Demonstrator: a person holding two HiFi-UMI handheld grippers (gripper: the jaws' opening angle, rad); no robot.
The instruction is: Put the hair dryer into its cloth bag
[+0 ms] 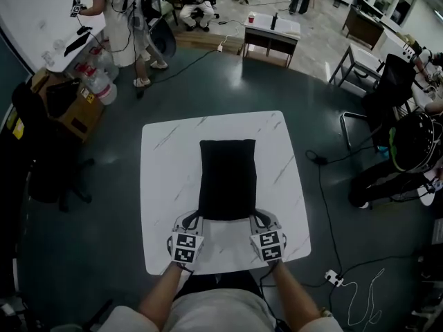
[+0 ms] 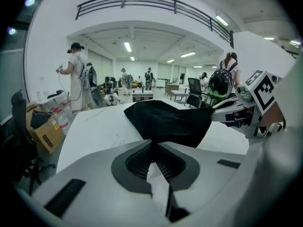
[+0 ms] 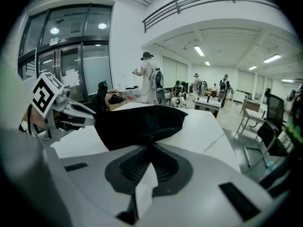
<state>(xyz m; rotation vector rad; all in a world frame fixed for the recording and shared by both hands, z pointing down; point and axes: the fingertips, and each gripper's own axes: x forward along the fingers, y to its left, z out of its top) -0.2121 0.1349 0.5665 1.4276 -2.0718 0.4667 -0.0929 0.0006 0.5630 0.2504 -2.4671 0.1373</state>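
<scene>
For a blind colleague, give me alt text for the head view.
A black bag lies lengthwise on a white table, its two near corners pinched by the left gripper and the right gripper, both shut on it.

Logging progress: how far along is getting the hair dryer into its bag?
Done: unclear; no hair dryer shows on the white table, so it may already be inside the black cloth bag. In hand: left gripper and right gripper each pinch a near corner of the bag. Left: possibly only releasing it.

A black cloth bag [image 1: 227,178], apparently bulging, lies on the white veined table [image 1: 163,185].
</scene>
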